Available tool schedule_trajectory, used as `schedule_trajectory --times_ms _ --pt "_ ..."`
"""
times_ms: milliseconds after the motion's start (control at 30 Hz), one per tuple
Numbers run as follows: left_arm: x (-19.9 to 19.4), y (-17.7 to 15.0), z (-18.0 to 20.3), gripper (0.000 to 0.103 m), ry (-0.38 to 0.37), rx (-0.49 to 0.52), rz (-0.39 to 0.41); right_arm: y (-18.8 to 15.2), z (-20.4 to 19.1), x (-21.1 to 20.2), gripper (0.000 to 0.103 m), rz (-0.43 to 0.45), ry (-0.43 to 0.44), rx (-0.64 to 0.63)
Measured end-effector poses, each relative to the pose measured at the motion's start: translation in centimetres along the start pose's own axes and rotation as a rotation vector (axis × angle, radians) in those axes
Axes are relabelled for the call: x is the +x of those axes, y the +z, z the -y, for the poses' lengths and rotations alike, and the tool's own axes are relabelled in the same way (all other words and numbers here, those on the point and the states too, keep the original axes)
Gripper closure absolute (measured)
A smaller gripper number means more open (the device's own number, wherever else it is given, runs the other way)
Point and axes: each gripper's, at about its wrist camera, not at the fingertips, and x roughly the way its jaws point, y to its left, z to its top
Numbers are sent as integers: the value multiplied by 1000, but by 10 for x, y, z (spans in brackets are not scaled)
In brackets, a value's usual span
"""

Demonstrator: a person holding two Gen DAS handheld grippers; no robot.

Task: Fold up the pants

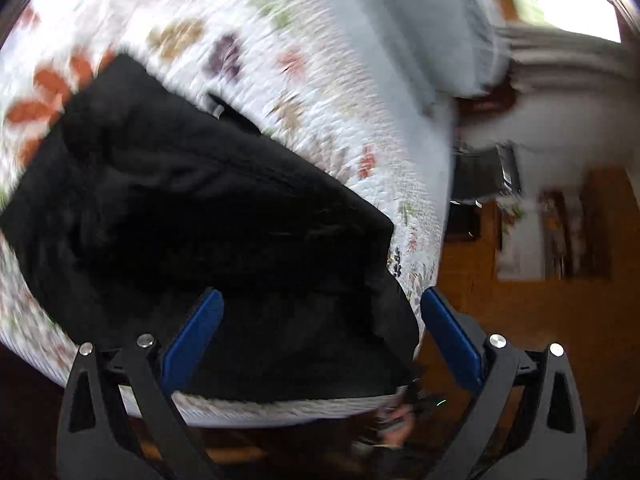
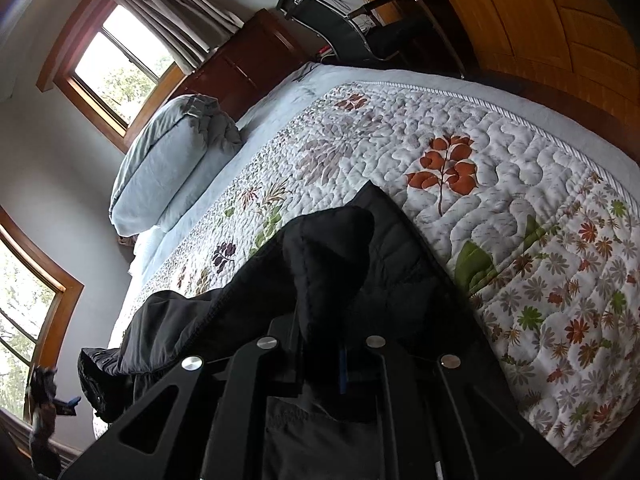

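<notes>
— Left wrist view first: where do the pants [image 1: 208, 216] lie?

— They lie as a dark, bunched slab on the floral quilt [image 1: 304, 92], close to the bed's near edge, one corner reaching the bed's right-hand side. The left gripper [image 1: 320, 340] hovers above them with its blue fingers [image 1: 196, 336] spread wide and nothing between them. The picture is smeared with motion.

— And the right gripper [image 2: 340, 360]?

— From the right wrist view its jaws are pressed together on a fold of the black cloth, which humps up just ahead of the fingers and drapes back over the gripper.

— Any containers?

— None that hold anything visible; only a wooden dresser [image 2: 244, 64] by the pillow [image 2: 168, 164].

— Open room?

— A broad stretch of quilt lies bare beyond the pants, toward the pillow and the far striped edge. Past the bed's side, wooden floor [image 1: 520, 312] shows.
</notes>
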Motion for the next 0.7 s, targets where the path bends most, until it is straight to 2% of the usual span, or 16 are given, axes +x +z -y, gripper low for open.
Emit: schedule_trajectory --times_ms 100,267,367,500,567,633,667,700 --pt "21 10 3 4 0 -179 -40 -1 1 -1 91 2 3 1" --pt "31 26 11 4 63 -284 7 -2 1 0 91 2 5 -3" --pt "46 39 14 4 174 -352 -33 -2 2 0 90 1 7 -3" --pt "63 41 -8 4 245 -487 -62 -2 2 0 90 2 9 -5" --pt "67 42 -14 6 247 -491 -52 -2 2 0 90 0 8 -5" --pt "67 42 -12 18 241 -479 -32 -2 1 0 90 -4 7 -8" --pt "65 40 -12 32 227 -470 -22 -1 1 0 90 -6 6 -10" --pt "65 41 -12 42 208 -450 -21 0 0 0 90 -8 4 -12"
